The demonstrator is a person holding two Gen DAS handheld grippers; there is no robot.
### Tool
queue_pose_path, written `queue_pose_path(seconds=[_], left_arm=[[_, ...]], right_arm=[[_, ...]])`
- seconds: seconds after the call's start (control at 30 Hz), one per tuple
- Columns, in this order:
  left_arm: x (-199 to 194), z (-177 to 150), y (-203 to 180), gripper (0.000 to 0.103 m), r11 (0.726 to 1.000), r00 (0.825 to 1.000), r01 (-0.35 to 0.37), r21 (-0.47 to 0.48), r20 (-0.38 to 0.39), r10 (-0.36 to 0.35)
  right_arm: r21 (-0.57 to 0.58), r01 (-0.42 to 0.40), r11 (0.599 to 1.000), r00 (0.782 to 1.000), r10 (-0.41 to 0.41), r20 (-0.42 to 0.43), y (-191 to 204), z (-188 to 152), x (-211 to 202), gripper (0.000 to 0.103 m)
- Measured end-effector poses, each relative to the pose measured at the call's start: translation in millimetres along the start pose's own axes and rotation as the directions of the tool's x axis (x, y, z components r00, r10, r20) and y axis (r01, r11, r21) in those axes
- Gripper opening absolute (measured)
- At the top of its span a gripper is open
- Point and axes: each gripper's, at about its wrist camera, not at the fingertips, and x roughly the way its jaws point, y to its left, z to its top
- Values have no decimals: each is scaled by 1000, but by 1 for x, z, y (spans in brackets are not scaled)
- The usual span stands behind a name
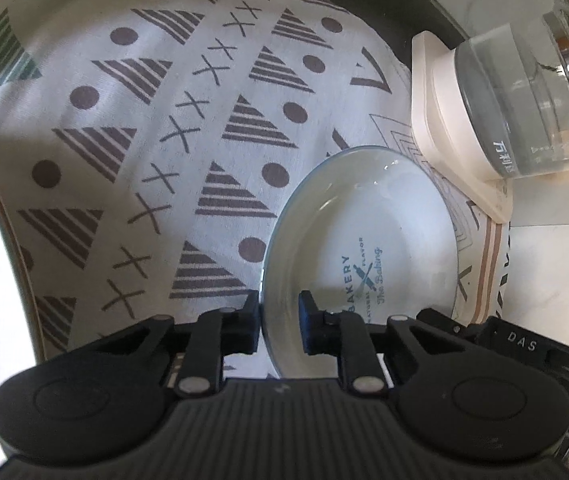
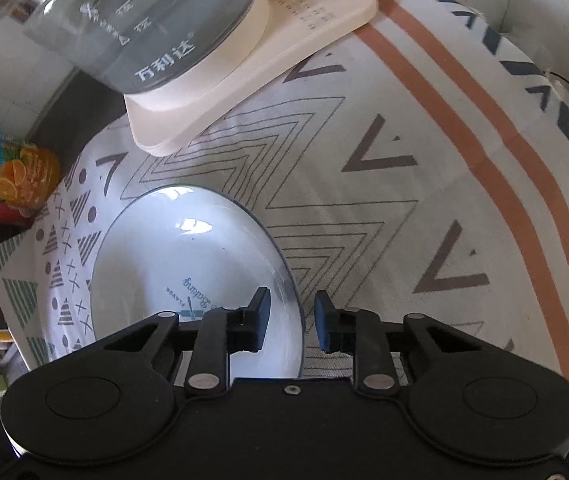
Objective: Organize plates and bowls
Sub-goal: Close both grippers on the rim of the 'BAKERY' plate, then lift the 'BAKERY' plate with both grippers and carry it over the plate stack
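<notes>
Both grippers straddled opposite rims of the glass plate (image 1: 364, 236), which lay on the patterned cloth (image 1: 144, 120) over the desk. Left gripper (image 1: 280, 322) fingers stood narrowly spread, rim between them, not clearly pinching; right gripper (image 2: 292, 322) likewise. Stiff, slippery and breakable, the plate probably wanted firm rim grips and a level lift, clear of the kettle (image 2: 124, 20) beyond the fingers.

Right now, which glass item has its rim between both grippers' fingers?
The flat clear plate with blue bakery lettering; the glass kettle stands apart on its white base.
</notes>
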Motion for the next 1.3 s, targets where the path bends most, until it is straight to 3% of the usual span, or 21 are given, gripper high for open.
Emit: queue_pose_path(seconds=[0.1, 0.5, 0.7, 0.9, 1.3], left_arm=[[2, 1, 1, 16, 1000, 1000, -3, -10, 2, 3], [0, 0, 6, 10, 999, 1000, 15, -41, 23, -14], [-16, 11, 16, 6, 997, 996, 53, -57, 78, -48], [-39, 18, 23, 5, 997, 987, 51, -57, 157, -42], [-76, 11, 38, 4, 996, 967, 61, -70, 250, -41]], right_arm=[[-22, 10, 1000, 1000, -11, -11, 4, 2, 4, 18], [-65, 6, 998, 1000, -6, -1, 8, 6, 8, 20], [-59, -88, 994, 995, 91, 48, 7, 3, -3, 11], [-77, -187, 979, 976, 194, 98, 17, -2, -16, 4], [-145, -273, 951, 948, 291, 125, 44, -16, -30, 5]])
